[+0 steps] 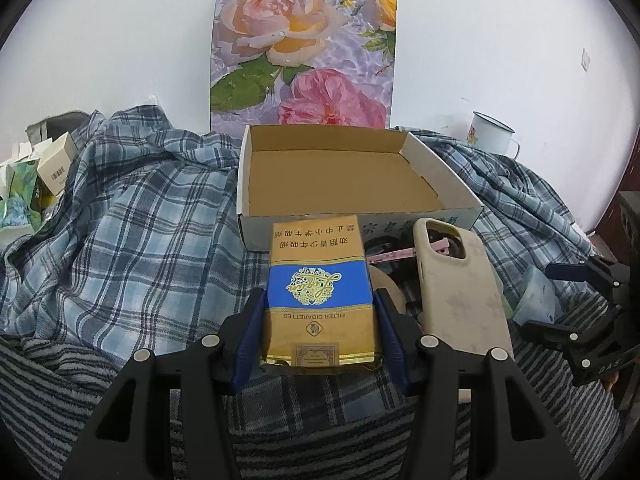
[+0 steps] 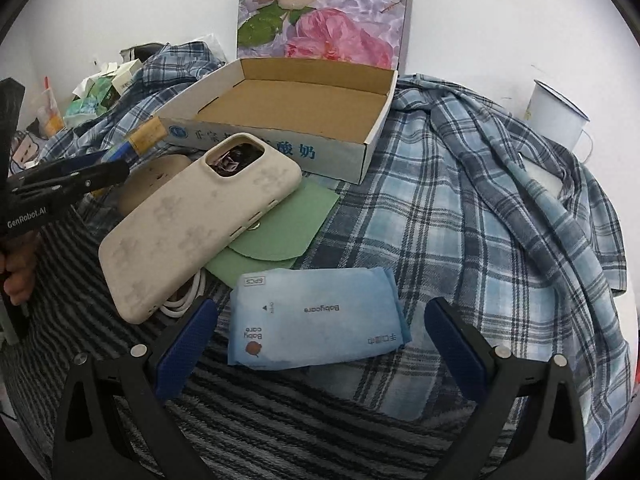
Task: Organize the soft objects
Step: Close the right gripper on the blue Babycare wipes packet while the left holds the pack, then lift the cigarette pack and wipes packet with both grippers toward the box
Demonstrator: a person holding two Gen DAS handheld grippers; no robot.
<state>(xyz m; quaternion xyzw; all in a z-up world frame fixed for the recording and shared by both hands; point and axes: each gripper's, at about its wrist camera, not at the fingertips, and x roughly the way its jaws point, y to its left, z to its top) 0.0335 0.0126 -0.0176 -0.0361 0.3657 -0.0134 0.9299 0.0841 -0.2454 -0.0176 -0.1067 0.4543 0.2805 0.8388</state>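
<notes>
1. While the left tongs [image 1: 318, 340] are gripping the gold and blue soft cigarette pack [image 1: 318, 288] by its two long sides, the person is holding it just in front of the shallow open cardboard box [image 1: 360, 176], which I am judging to be the place for it. To do this step well, the pack is needing to go forward over the near wall of the box before the tongs are letting go, with light pressure only, because the soft pack is crushing easily.
2. The right tongs [image 2: 320, 344] are standing wide open around the flat pale blue packet of wet wipes [image 2: 316, 316], which is lying on the blue checked cloth [image 2: 460, 216]; the pads are not touching it.
3. The left tongs are pointing forward and downward towards the box.
4. The right tongs are pointing more steeply down, and the beige silicone phone case [image 2: 200, 228] is lying just beside the left pad, so the closing is asking for care.
</notes>
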